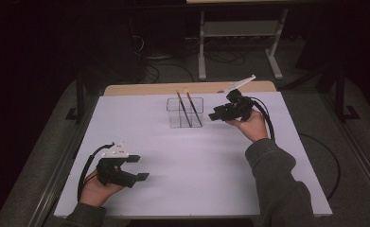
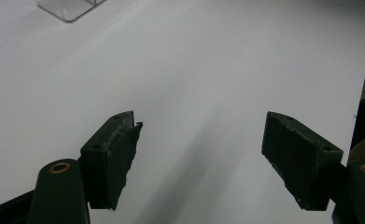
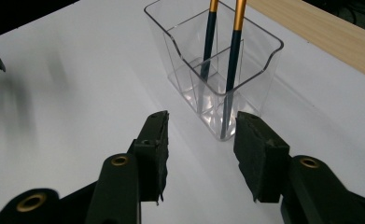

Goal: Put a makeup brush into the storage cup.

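Observation:
A clear plastic box [image 1: 185, 113] with inner compartments stands at the back middle of the white table [image 1: 197, 161]. Two brushes with dark shafts and orange upper parts [image 1: 182, 109] [image 1: 194, 109] lean in it. In the right gripper view the box [image 3: 259, 79] is just ahead of the jaws, and both brushes [image 3: 208, 42] [image 3: 234, 51] stand in separate compartments. My right gripper [image 1: 214, 116] [image 3: 202, 116] hovers just right of the box, open, with nothing between its pads. My left gripper [image 1: 137, 167] [image 2: 201, 135] rests at the near left, open wide over bare table.
A wooden strip [image 1: 187, 88] runs along the table's far edge. Behind it a white metal stand [image 1: 239, 42] sits on the dark floor. A corner of the box [image 2: 68, 7] lies far ahead in the left gripper view. A black cable [image 1: 331, 165] loops off the table's right side.

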`<action>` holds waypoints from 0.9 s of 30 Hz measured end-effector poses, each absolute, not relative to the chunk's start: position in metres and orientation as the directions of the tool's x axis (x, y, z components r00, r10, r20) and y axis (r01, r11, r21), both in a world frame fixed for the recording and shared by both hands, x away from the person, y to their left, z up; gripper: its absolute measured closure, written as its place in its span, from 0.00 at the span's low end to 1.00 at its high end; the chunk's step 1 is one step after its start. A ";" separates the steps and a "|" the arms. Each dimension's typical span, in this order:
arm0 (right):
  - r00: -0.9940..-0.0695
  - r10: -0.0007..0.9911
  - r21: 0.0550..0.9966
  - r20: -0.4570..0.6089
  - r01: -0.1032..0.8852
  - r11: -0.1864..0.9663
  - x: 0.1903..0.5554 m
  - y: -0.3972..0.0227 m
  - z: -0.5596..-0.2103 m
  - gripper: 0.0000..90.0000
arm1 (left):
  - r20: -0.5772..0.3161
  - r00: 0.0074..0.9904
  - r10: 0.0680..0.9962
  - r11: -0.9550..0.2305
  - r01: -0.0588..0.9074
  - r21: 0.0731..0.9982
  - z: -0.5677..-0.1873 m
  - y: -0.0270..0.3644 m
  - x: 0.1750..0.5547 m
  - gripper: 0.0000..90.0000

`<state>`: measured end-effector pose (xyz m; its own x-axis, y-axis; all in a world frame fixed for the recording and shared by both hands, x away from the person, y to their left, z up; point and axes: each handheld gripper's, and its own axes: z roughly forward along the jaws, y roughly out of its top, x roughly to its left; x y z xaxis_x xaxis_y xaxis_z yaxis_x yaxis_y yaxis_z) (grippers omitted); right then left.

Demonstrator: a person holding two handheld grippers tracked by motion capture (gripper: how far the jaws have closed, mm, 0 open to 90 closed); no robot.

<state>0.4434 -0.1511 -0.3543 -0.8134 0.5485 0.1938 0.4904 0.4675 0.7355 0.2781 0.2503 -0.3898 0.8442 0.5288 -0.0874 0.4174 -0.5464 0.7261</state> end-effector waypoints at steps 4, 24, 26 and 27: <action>-0.811 0.550 0.736 0.200 0.495 0.462 0.437 -0.156 -0.357 0.55 | -0.085 0.844 0.530 -0.549 0.418 0.724 -0.390 0.250 0.278 0.27; -0.813 0.543 0.753 0.212 0.490 0.440 0.404 -0.177 -0.366 0.46 | -0.080 0.830 0.551 -0.532 0.423 0.733 -0.389 0.253 0.278 0.24; -0.814 0.540 0.752 0.213 0.490 0.442 0.401 -0.179 -0.367 0.45 | -0.078 0.832 0.550 -0.536 0.423 0.731 -0.390 0.253 0.279 0.24; -0.816 0.538 0.756 0.212 0.486 0.438 0.400 -0.180 -0.368 0.45 | -0.079 0.833 0.548 -0.539 0.424 0.728 -0.390 0.253 0.279 0.24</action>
